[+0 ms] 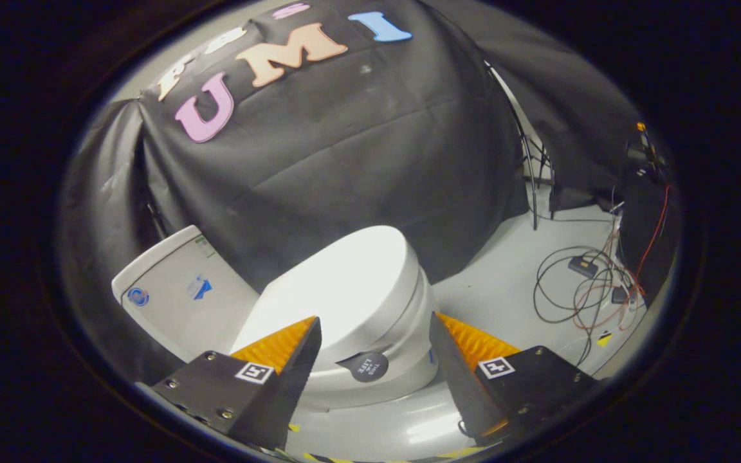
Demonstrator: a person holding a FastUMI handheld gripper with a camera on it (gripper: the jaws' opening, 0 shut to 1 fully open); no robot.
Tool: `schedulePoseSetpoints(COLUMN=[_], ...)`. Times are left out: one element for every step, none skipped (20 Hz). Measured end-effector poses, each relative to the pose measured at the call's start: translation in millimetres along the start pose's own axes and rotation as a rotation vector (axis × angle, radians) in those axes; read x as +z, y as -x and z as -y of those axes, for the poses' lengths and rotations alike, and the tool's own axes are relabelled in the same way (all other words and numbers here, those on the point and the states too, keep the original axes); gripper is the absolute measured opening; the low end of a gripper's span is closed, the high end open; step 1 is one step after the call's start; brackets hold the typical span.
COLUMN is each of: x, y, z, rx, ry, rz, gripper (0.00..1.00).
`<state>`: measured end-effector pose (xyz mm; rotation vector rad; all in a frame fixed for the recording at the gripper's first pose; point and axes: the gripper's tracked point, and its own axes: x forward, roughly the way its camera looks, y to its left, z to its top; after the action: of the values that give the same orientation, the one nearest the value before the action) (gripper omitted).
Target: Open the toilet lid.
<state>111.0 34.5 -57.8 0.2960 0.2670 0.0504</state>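
Observation:
A white toilet stands just ahead of my fingers, its lid (338,283) lying down flat over the seat and bowl (402,373). A small round dark tab (368,366) sticks out at the lid's front edge, between my two fingers. My gripper (374,321) is open, its fingers standing wide apart on either side of the lid's front. Neither finger touches the lid. The white cistern (177,292) rises beyond the lid, against the black cloth.
Black cloth (345,154) hangs behind the toilet. Beyond my right finger, loose cables (576,289) and small black boxes lie on the pale floor. A thin metal stand (528,167) and a dark post with red wires (650,212) stand there too.

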Motion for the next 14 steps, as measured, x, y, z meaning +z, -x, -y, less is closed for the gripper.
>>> schedulePoseSetpoints(x=[-8.1,-16.2,-24.6,-34.7,-47.1,-54.6,-58.3,-63.0,-68.1,-71.1,-72.4,-75.3,-78.9,-80.4], y=[-6.5,-12.3,-17.1,-19.4,-21.3,-23.5,-27.4,-30.6,-32.9,-34.6,-36.3,-33.1,-38.2,-39.1], z=[0.7,0.8,-0.3,-0.9,-2.5,-4.1,-5.6,-5.5,-6.6,-8.0,-14.2,-13.8,-14.9,-15.3], rx=[-0.008,-0.015,-0.015,-0.017,-0.016,-0.01,-0.004,-0.007,-0.006,-0.004,0.016,0.001,0.014,0.016], ry=[-0.009,-0.025,-0.049,-0.079,-0.112,-0.143,-0.172,-0.195,-0.215,-0.239,-0.266,-0.285,-0.311,-0.334], rz=[-0.026,-0.05,-0.08,-0.113,-0.153,-0.179,-0.192,-0.204,-0.215,-0.225,-0.23,-0.235,-0.252,-0.257], gripper=[0.99,0.99,0.99,0.99,0.99,1.0,1.0,0.99,0.98,0.96,0.96,0.83,0.71,0.58])
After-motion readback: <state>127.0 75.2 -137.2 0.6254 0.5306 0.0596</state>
